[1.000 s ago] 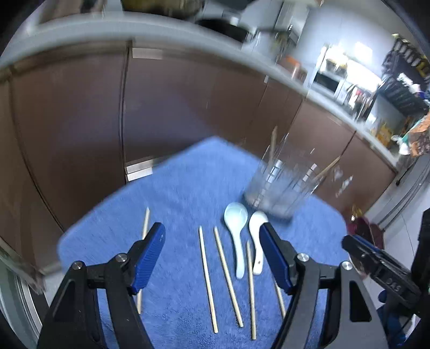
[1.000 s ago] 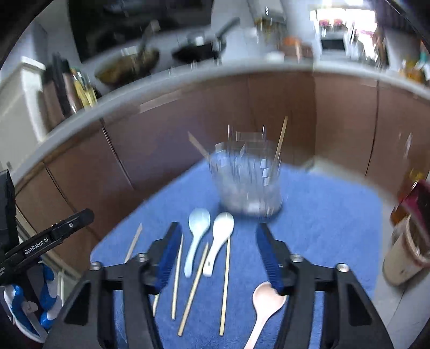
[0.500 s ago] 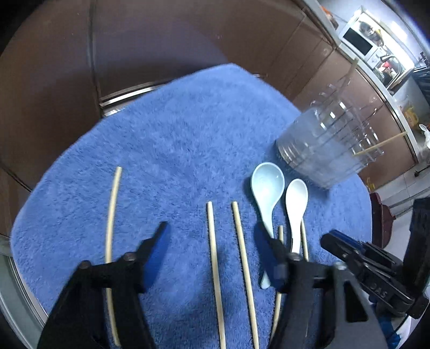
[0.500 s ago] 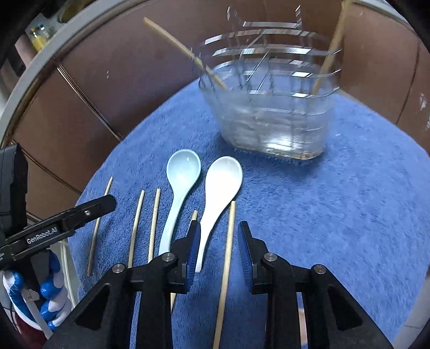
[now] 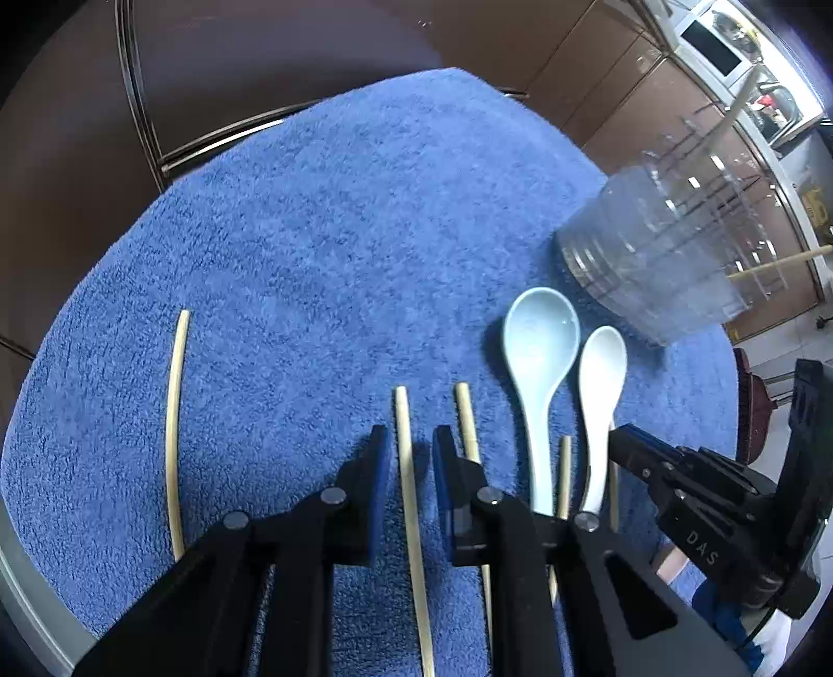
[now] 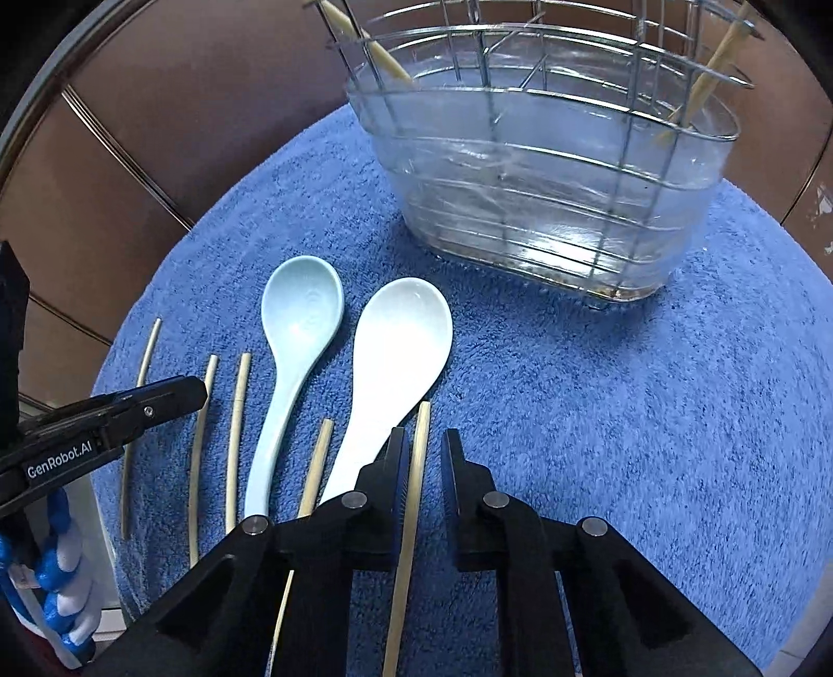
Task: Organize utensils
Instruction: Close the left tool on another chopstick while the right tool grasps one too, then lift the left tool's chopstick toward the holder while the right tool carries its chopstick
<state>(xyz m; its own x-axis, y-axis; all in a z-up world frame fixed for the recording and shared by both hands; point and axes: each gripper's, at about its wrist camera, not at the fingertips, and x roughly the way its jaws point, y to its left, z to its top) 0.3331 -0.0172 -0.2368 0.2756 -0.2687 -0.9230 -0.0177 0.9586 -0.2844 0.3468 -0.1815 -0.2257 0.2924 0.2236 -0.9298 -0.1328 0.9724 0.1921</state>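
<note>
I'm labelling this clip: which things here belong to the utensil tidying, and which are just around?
Job: chopsticks, light blue spoon, white spoon, wire utensil holder, left gripper, right gripper.
Around: blue towel, brown cabinets, microwave.

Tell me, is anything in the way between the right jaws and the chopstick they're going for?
Nothing visible is. The right gripper has its jaws closing around one chopstick, which lies between them on the blue towel. The white spoon lies just beside it.

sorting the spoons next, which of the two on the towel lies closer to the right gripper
The white spoon: its handle runs right beside the right gripper, whereas the pale blue spoon lies further left, past a chopstick.
</note>
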